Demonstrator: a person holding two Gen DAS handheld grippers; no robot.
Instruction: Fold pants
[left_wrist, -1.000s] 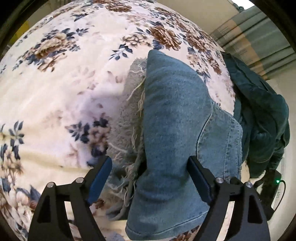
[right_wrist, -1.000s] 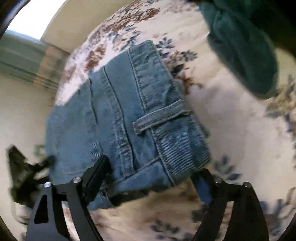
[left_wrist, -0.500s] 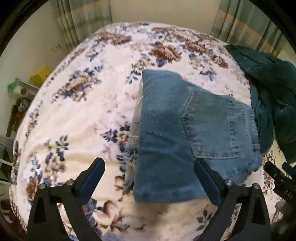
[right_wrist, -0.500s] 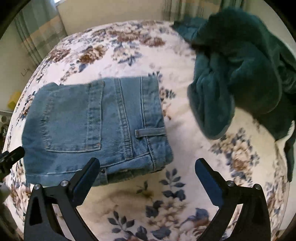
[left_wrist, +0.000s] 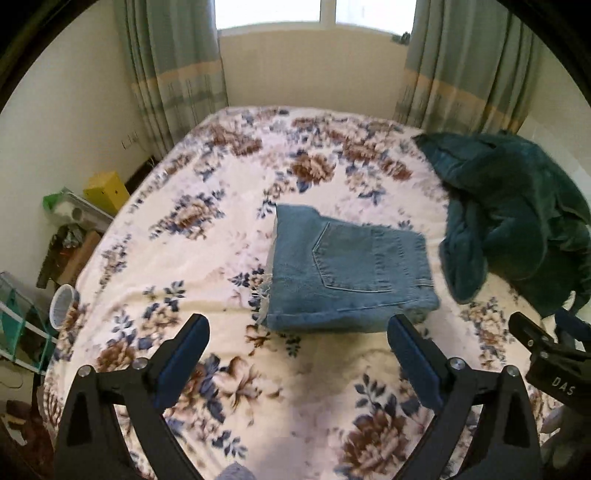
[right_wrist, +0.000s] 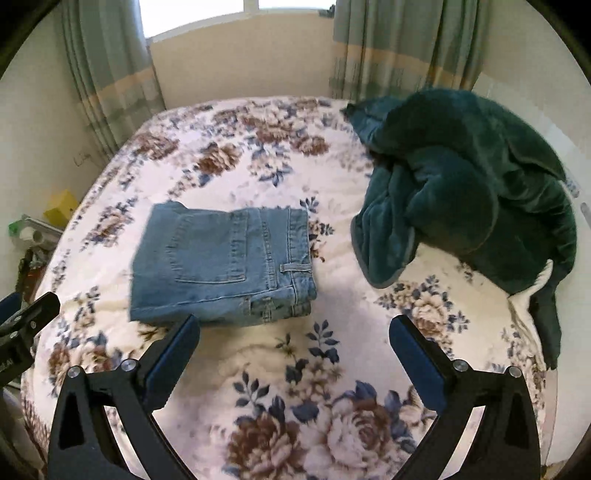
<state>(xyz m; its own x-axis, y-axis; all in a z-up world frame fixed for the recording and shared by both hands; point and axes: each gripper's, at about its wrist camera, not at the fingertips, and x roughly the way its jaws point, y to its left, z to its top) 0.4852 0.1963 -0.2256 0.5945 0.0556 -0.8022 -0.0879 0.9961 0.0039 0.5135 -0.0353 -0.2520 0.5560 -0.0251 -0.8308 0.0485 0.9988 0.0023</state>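
Note:
The blue jeans (left_wrist: 347, 269) lie folded in a compact rectangle on the floral bedspread (left_wrist: 221, 258), back pocket up. They also show in the right wrist view (right_wrist: 221, 262). My left gripper (left_wrist: 297, 354) is open and empty, held back above the bed in front of the jeans. My right gripper (right_wrist: 293, 350) is open and empty, also held back and to the right of the jeans. Part of the right gripper shows at the right edge of the left wrist view (left_wrist: 546, 354).
A dark green blanket (right_wrist: 461, 188) is heaped on the right side of the bed. Curtains (left_wrist: 173, 66) and a window are behind the bed. A yellow box (left_wrist: 105, 192) and clutter stand on the floor to the left.
Both grippers have pulled back and up from the jeans. A second ago they were open close around the folded jeans; now the whole bed is in view.

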